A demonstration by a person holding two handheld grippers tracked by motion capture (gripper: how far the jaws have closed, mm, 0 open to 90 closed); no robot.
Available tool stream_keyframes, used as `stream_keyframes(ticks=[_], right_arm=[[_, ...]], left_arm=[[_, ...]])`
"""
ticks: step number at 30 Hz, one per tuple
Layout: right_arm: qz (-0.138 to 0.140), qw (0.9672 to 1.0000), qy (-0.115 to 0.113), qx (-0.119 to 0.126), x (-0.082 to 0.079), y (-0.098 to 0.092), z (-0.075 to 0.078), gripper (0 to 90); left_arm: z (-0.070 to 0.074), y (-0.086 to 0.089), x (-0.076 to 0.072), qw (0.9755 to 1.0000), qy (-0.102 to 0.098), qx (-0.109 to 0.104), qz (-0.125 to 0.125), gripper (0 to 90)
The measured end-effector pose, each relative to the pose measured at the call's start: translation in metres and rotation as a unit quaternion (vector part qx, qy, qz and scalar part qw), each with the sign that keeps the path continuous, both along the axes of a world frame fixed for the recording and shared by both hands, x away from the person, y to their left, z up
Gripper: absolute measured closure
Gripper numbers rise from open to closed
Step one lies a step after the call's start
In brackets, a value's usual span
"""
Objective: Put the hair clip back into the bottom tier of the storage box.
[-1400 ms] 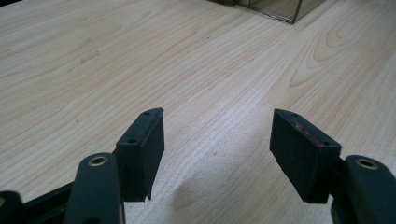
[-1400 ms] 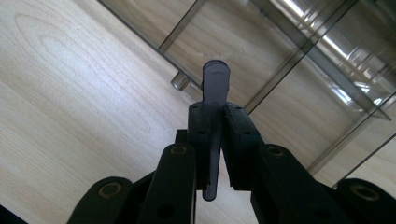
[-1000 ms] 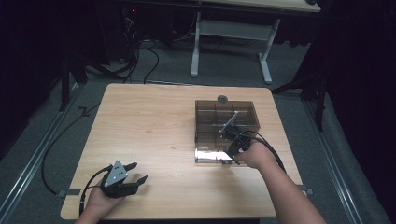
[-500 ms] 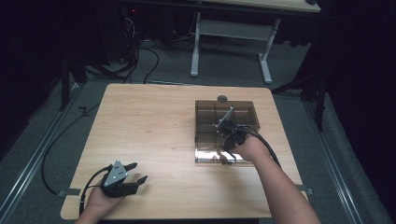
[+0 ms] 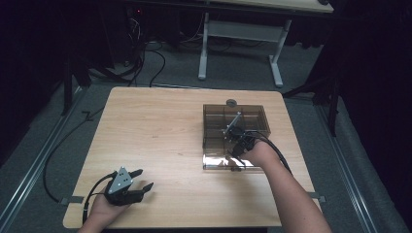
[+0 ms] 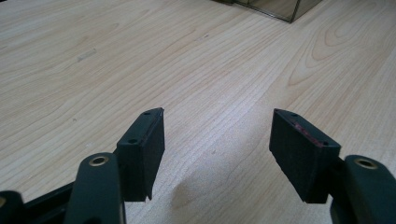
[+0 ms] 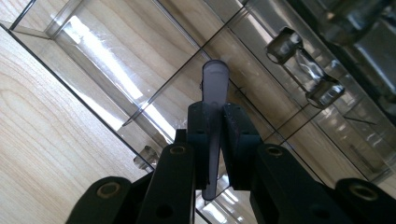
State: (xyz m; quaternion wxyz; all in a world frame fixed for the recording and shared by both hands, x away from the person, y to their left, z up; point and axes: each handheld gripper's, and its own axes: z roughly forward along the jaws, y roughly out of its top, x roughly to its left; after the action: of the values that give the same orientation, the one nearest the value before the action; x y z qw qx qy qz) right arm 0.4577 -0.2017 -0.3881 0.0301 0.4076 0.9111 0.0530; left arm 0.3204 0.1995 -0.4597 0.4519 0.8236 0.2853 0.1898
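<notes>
On the right half of a pale wooden table [image 5: 160, 126], a smoky transparent plastic organiser box [image 5: 252, 112] sits divided by thin walls into several compartments, its clear lid [image 5: 216, 161] lying open and flat on the near side. The right gripper [image 5: 235, 132], held in a person's right hand [image 5: 260, 153], hangs over the box's near middle, jaws pressed shut on a slim translucent plastic tube [image 7: 212, 116] with a rounded tip. Seen from the right gripper view, the tube stands between the two black pads [image 7: 237, 140] and juts out beyond them, its tip over the junction of the dividing walls; whether it touches the box floor cannot be told. Two small clear plastic pieces [image 7: 303, 65] lie in a compartment farther right in that view, one beside the other. The compartment at the near left corner of the box shows bare wood through its floor.

At the near left edge of the table, well apart from the box, the left gripper [image 5: 141, 178] rests low in the person's left hand [image 5: 108, 208], a grey three-cornered plate [image 5: 120, 179] on top. Its jaws stand wide apart over bare wood grain, nothing between them. A small dark round knob [image 5: 231, 102] sits just beyond the far wall of the box.
</notes>
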Motion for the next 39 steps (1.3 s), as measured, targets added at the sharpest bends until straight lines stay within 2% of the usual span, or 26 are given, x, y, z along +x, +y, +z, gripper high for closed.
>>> stream_keyframes(ticks=[19, 26, 28, 32, 39], right_arm=[[0.015, 0.9998, 0.007, -0.006, -0.001, 0.006, -0.008, 82.2], [0.009, 0.9998, 0.01, -0.013, -0.002, 0.005, -0.009, 82.2], [0.007, 0.9999, 0.013, -0.003, -0.002, 0.002, -0.014, 82.1], [0.002, 0.9999, 0.014, -0.002, -0.002, 0.0, -0.02, 81.5], [-0.015, 0.9996, 0.009, 0.02, -0.002, 0.001, -0.011, 76.6]], left_arm=[[0.0, 0.0, 0.0, 1.0, 0.0, -0.001, 0.0, 36.1], [0.0, 0.0, 0.0, 1.0, 0.001, 0.002, 0.0, 36.1], [0.0, 0.0, 0.0, 1.0, 0.0, 0.0, 0.0, 36.0], [0.0, 0.0, 0.0, 1.0, 0.0, 0.0, 0.0, 36.1], [0.0, 0.0, 0.0, 1.0, 0.001, 0.0, 0.0, 36.1]])
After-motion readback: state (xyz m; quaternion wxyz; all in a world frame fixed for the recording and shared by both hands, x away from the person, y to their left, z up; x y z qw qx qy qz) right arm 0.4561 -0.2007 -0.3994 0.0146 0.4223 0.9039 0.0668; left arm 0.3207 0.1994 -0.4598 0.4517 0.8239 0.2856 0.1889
